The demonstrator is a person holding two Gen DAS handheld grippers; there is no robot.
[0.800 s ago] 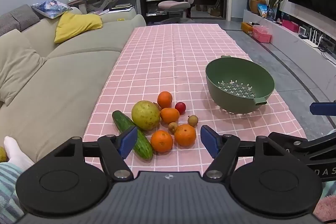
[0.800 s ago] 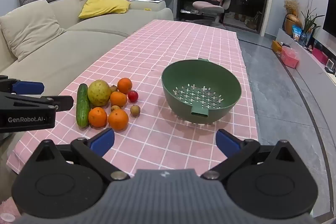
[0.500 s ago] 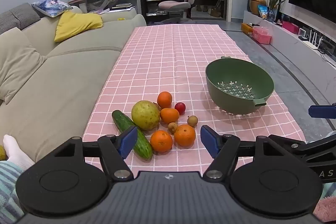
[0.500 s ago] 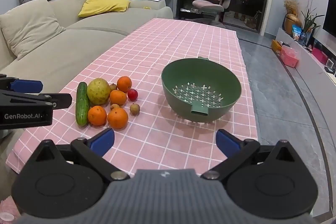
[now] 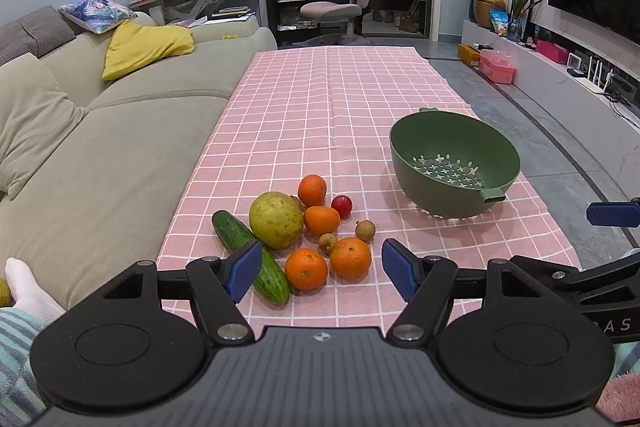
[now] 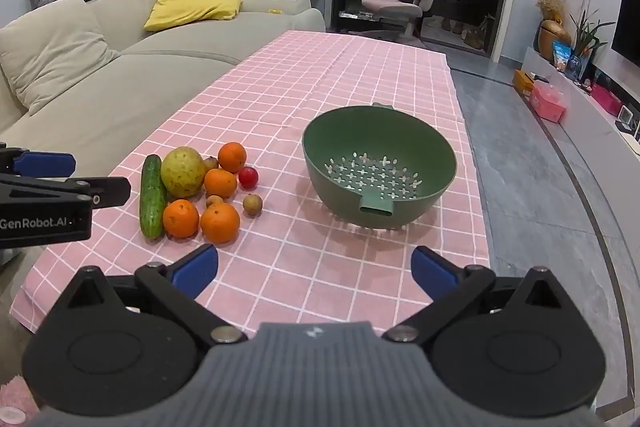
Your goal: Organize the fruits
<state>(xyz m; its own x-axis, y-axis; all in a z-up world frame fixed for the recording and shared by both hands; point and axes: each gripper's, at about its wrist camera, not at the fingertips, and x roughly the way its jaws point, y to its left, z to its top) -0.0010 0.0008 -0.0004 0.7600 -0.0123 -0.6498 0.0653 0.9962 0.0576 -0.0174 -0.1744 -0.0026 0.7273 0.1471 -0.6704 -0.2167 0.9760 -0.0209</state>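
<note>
A cluster of fruit lies on the pink checked cloth [image 5: 320, 115]: a cucumber [image 5: 250, 255], a large yellow-green fruit [image 5: 276, 219], several oranges [image 5: 350, 257], a small red fruit [image 5: 342, 205] and small brown fruits [image 5: 365, 230]. An empty green colander bowl [image 5: 454, 169] stands to the right. My left gripper [image 5: 322, 271] is open, just short of the fruit. My right gripper [image 6: 314, 273] is open and empty, short of the bowl [image 6: 378, 167], with the fruit [image 6: 220, 221] to its front left.
A beige sofa [image 5: 100, 131] runs along the table's left side. Grey floor [image 6: 532, 187] lies to the right, with a TV shelf and a pink box [image 6: 548, 101]. A pink chair [image 5: 332, 5] stands beyond the far end. A socked foot [image 5: 24, 283] shows at lower left.
Both grippers have shifted slightly; the fruit and bowl sit a little higher in the right wrist view. Nothing was grasped or moved.
</note>
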